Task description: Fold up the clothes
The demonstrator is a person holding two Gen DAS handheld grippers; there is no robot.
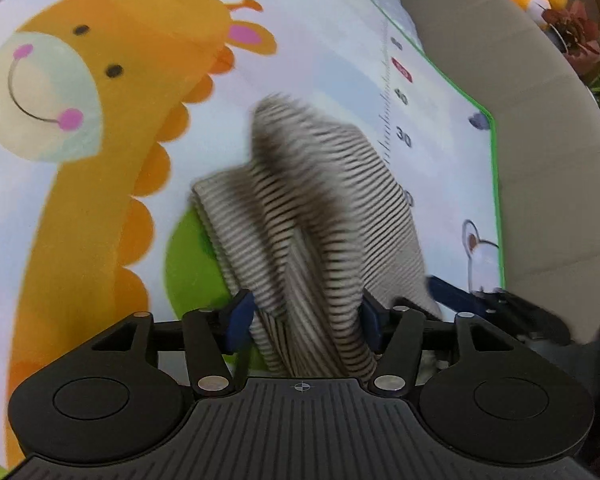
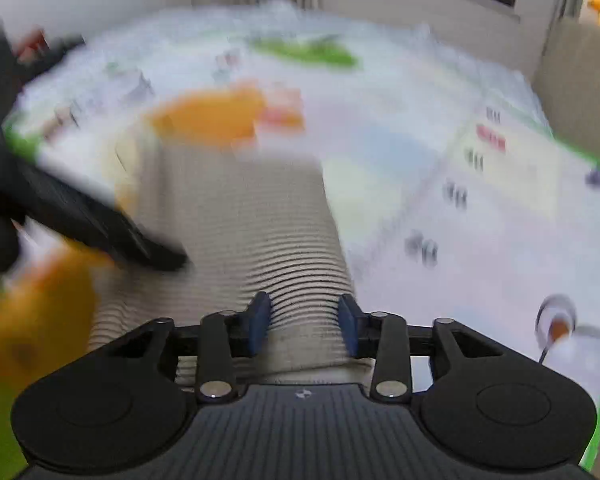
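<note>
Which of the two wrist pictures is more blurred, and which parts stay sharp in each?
Right wrist view: strongly blurred; the play mat is smeared, while the right claw stays sharp. Left wrist view: mostly clear; the giraffe print is crisp, and only the striped garment is softly blurred. Both views curve straight lines toward their edges.

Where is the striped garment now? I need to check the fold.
In the left wrist view the striped garment lies bunched on the giraffe play mat, right of the giraffe's neck, beside the printed ruler, between the left hand-held gripper's fingers.
</note>
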